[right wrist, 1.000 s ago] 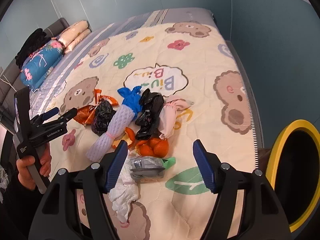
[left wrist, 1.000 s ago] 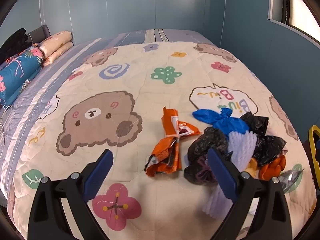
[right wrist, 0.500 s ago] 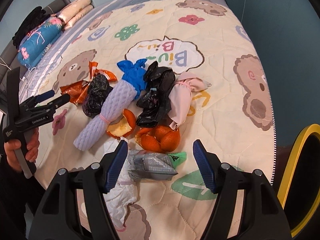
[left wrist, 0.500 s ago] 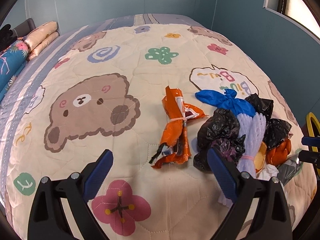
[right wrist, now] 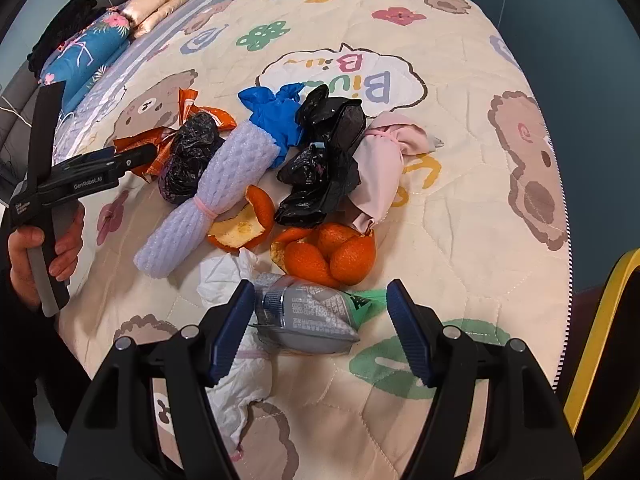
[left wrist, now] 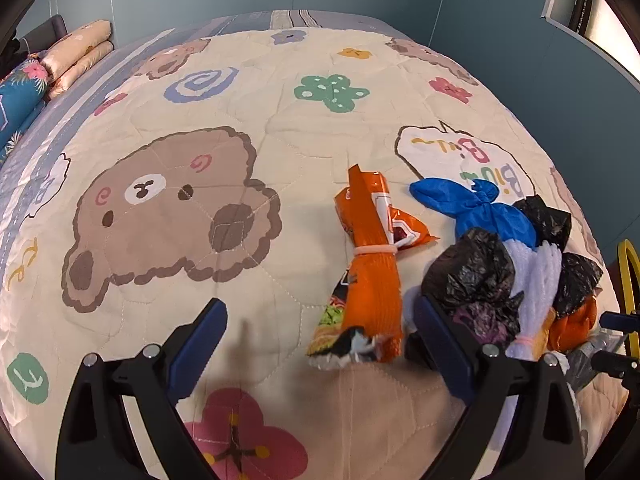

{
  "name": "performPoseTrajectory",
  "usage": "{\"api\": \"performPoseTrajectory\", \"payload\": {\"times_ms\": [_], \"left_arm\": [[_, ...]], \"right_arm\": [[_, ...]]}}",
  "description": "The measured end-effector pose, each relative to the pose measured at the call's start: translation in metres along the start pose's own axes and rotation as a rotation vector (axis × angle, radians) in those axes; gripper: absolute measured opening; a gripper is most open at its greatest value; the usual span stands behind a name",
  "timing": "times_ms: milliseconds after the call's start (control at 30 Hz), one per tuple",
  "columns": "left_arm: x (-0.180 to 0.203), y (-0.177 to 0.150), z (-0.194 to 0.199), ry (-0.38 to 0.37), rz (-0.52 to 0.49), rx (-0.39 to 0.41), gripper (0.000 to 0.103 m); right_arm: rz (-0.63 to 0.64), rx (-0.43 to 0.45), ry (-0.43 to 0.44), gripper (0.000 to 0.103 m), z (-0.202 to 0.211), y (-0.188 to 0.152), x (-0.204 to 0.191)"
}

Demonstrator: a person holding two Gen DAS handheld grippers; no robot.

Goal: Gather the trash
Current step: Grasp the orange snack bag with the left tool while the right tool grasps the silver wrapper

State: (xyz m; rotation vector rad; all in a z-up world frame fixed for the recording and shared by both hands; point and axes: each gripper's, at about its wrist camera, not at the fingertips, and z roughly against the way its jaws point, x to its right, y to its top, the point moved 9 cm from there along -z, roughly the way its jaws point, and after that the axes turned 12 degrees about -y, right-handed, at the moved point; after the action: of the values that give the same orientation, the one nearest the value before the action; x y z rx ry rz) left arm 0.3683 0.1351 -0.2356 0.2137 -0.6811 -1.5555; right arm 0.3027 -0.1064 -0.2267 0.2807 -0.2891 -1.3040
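Observation:
A pile of trash lies on the quilted bed. My left gripper (left wrist: 320, 344) is open, its jaws either side of the near end of an orange snack wrapper (left wrist: 370, 264), also seen in the right wrist view (right wrist: 160, 140). My right gripper (right wrist: 320, 328) is open, straddling a grey plastic packet (right wrist: 308, 316). Around it lie orange peels (right wrist: 332, 252), white tissue (right wrist: 224, 276), a white foam net (right wrist: 212, 196), black bags (right wrist: 320, 160), a blue glove (right wrist: 276, 112) and a pink bag (right wrist: 380, 164). The left gripper also shows in the right wrist view (right wrist: 132, 156).
A yellow-rimmed bin (right wrist: 600, 344) stands at the bed's right edge, also in the left wrist view (left wrist: 628, 280). Folded bedding and pillows (right wrist: 100, 40) lie at the far left. Blue walls surround the bed.
Both grippers have moved forward and down toward the trash. The left now straddles the orange wrapper's end; the right now straddles the grey packet.

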Motion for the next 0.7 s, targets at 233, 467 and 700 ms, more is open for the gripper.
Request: {"api": "performPoseTrajectory", "payload": {"times_ms": [233,467,700], "left_arm": [[0.006,0.002,-0.017,-0.019,-0.022,-0.015,0.073],[0.015,-0.004,-0.035,-0.036,-0.052,-0.061,0.044],[0.016,-0.004,-0.032,-0.054,-0.056,-0.035,0.034]], "right_arm": [[0.022,-0.004,-0.019,0.061,-0.009,-0.008,-0.004],[0.030,-0.008,-0.042,0.055,-0.016,-0.009,-0.003],[0.015,0.005,-0.065,0.050,-0.015,-0.010,0.000]]}}
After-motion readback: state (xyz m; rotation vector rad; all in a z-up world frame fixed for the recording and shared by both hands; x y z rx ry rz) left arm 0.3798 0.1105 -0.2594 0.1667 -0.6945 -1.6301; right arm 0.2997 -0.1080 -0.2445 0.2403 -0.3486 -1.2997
